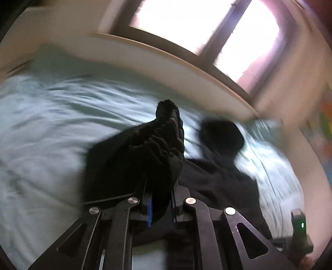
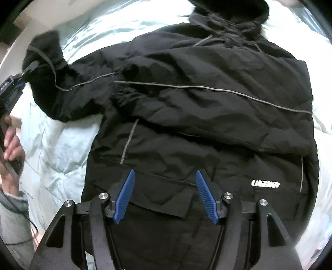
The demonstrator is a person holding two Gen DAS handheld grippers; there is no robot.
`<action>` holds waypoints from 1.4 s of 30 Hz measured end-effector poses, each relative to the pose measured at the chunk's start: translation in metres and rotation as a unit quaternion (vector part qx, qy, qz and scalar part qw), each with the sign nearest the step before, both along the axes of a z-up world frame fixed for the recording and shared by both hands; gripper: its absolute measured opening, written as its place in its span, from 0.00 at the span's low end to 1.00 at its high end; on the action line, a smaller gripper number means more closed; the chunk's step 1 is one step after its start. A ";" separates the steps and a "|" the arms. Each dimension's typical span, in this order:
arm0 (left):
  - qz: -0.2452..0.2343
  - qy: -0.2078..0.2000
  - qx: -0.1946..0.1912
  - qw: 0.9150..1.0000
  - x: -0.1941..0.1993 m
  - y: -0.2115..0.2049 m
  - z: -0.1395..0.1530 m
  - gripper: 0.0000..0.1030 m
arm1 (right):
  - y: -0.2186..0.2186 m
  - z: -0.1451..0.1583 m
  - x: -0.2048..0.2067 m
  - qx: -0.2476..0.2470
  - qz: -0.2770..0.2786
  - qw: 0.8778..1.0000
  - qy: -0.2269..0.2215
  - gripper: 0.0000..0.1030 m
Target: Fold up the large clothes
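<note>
- While spread back-up on the bed [image 2: 51, 149], black jacket [image 2: 197, 116] covers the bed's middle, hood [image 2: 234, 10] toward the window-side edge, hem nearest the right gripper.
- Grey piping runs across the back; white logo [image 2: 265, 183] low on the hem, toward the bed's right side in the right wrist view.
- One sleeve [image 2: 62, 83] stretches out toward the bed's left edge, its cuff end lifted off the bedding.
- Left gripper [image 1: 164, 145]: fingers pressed together, pinching the sleeve cuff; fabric bunches up around the tips. Heavy blur in that view.
- Same gripper shows at the left rim of the right wrist view, a person's hand [image 2: 11, 145] on its handle, grey sleeve cuff below.
- Right gripper [image 2: 165, 195]: blue-padded fingers spread apart, nothing between them, hovering over the jacket's lower hem; contact with the fabric can't be told.
- Bedding pale mint, rumpled.
- Light headboard [image 1: 166, 64] and a bright window [image 1: 207, 27] beyond the far edge.
</note>
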State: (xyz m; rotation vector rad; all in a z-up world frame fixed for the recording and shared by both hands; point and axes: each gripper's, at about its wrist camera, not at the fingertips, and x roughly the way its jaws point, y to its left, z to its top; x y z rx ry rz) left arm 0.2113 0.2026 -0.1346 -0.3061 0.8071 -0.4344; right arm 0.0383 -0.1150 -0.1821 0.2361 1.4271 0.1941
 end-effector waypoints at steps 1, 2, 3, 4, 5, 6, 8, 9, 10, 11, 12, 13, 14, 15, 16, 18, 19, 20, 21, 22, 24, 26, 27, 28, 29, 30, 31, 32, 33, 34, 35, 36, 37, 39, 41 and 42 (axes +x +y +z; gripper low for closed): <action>-0.019 -0.001 0.008 1.000 0.001 -0.020 -0.002 0.13 | -0.005 -0.001 -0.001 0.001 -0.004 1.000 0.000 0.64; -0.045 0.001 0.013 0.999 0.001 -0.047 -0.006 0.13 | -0.011 -0.001 -0.002 0.002 -0.011 1.000 0.000 0.64; -0.067 0.008 0.009 0.998 0.002 -0.068 -0.011 0.13 | -0.016 -0.002 -0.002 0.001 -0.016 1.000 -0.001 0.64; -0.091 0.019 0.002 0.996 0.003 -0.092 -0.018 0.13 | -0.022 -0.003 -0.002 -0.001 -0.020 1.000 -0.002 0.64; -0.117 0.030 0.001 0.993 0.004 -0.115 -0.027 0.13 | -0.028 -0.003 -0.002 -0.007 -0.024 1.000 -0.004 0.64; -0.134 0.040 0.007 0.990 0.003 -0.134 -0.035 0.13 | -0.032 -0.004 -0.001 -0.009 -0.027 1.000 -0.004 0.64; -0.158 0.066 0.025 0.985 0.003 -0.168 -0.058 0.16 | -0.042 -0.006 0.001 -0.009 -0.035 0.999 -0.005 0.64; -0.167 0.088 0.027 0.982 0.006 -0.180 -0.073 0.17 | -0.046 -0.006 0.002 -0.010 -0.036 0.999 -0.006 0.64; -0.170 0.108 0.028 0.979 0.009 -0.186 -0.086 0.17 | -0.049 -0.007 0.004 -0.012 -0.037 0.999 -0.007 0.64; -0.169 0.124 0.024 0.977 0.012 -0.187 -0.097 0.18 | -0.053 -0.007 0.008 -0.016 -0.035 0.999 -0.009 0.64; -0.168 0.140 0.010 0.976 0.015 -0.186 -0.105 0.19 | -0.055 -0.008 0.011 -0.019 -0.032 0.999 -0.011 0.64; -0.170 0.153 -0.008 0.973 0.015 -0.181 -0.110 0.21 | -0.056 -0.007 0.014 -0.020 -0.029 0.999 -0.014 0.64; -0.173 0.163 -0.028 0.971 0.015 -0.177 -0.112 0.23 | -0.058 -0.006 0.022 -0.021 -0.024 0.999 -0.021 0.64; -0.177 0.174 -0.060 0.967 0.016 -0.170 -0.111 0.31 | -0.059 -0.004 0.026 -0.020 -0.023 0.999 -0.027 0.64; -0.187 0.185 -0.094 0.960 0.017 -0.165 -0.110 0.45 | -0.059 -0.002 0.032 -0.018 -0.023 0.999 -0.033 0.64; -0.196 0.205 -0.161 0.945 0.017 -0.156 -0.107 0.64 | -0.062 0.003 0.047 -0.006 -0.027 0.998 -0.048 0.64; -0.190 0.207 -0.173 0.944 0.013 -0.148 -0.104 0.67 | -0.063 0.005 0.054 -0.002 -0.031 0.998 -0.054 0.64; -0.185 0.204 -0.168 0.947 0.012 -0.148 -0.098 0.67 | -0.064 0.006 0.059 0.002 -0.035 0.998 -0.058 0.64; -0.180 0.200 -0.156 0.951 0.010 -0.145 -0.092 0.67 | -0.064 0.006 0.066 0.008 -0.039 0.997 -0.062 0.64; -0.172 0.191 -0.145 0.955 0.007 -0.138 -0.086 0.67 | -0.063 0.004 0.071 0.012 -0.041 0.997 -0.063 0.64; -0.154 0.176 -0.129 0.964 0.001 -0.123 -0.074 0.67 | -0.060 -0.005 0.084 0.021 -0.047 0.997 -0.060 0.64; -0.139 0.167 -0.120 0.969 -0.003 -0.110 -0.064 0.67 | -0.055 -0.021 0.097 0.038 -0.059 0.996 -0.049 0.64; -0.130 0.164 -0.117 0.971 -0.004 -0.102 -0.061 0.67 | -0.054 -0.028 0.099 0.043 -0.065 0.996 -0.044 0.64; -0.119 0.161 -0.114 0.973 -0.006 -0.092 -0.057 0.67 | -0.052 -0.036 0.104 0.049 -0.074 0.995 -0.038 0.64; -0.110 0.160 -0.110 0.975 -0.007 -0.081 -0.055 0.67 | -0.051 -0.047 0.110 0.059 -0.086 0.994 -0.029 0.64; -0.101 0.161 -0.106 0.976 -0.006 -0.073 -0.055 0.67 | -0.052 -0.055 0.113 0.073 -0.094 0.993 -0.024 0.64; -0.090 0.160 -0.100 0.978 -0.006 -0.064 -0.056 0.67 | -0.051 -0.062 0.116 0.093 -0.101 0.990 -0.017 0.64; -0.081 0.158 -0.096 0.979 -0.006 -0.055 -0.056 0.67 | -0.049 -0.071 0.120 0.131 -0.107 0.986 -0.005 0.64; -0.078 0.151 -0.097 0.981 -0.007 -0.047 -0.054 0.67 | -0.046 -0.076 0.122 0.150 -0.107 0.983 0.002 0.61; -0.074 0.142 -0.100 0.982 -0.007 -0.044 -0.052 0.67 | -0.043 -0.078 0.122 0.156 -0.105 0.982 0.004 0.52; -0.067 0.135 -0.099 0.984 -0.008 -0.039 -0.049 0.67 | -0.039 -0.078 0.122 0.155 -0.094 0.983 -0.001 0.34; -0.063 0.130 -0.097 0.985 -0.008 -0.037 -0.047 0.67 | -0.038 -0.072 0.122 0.146 -0.087 0.985 -0.009 0.30; -0.062 0.124 -0.095 0.986 -0.007 -0.036 -0.044 0.67 | -0.037 -0.064 0.120 0.138 -0.081 0.987 -0.024 0.29; -0.059 0.116 -0.083 0.988 -0.003 -0.037 -0.040 0.67 | -0.044 -0.032 0.115 0.107 -0.062 0.990 -0.069 0.27; -0.059 0.114 -0.065 0.990 0.002 -0.044 -0.040 0.67 | -0.061 0.005 0.111 0.073 -0.050 0.990 -0.111 0.26; -0.066 0.113 -0.057 0.990 0.005 -0.051 -0.041 0.67 | -0.070 0.018 0.111 0.063 -0.049 0.989 -0.124 0.26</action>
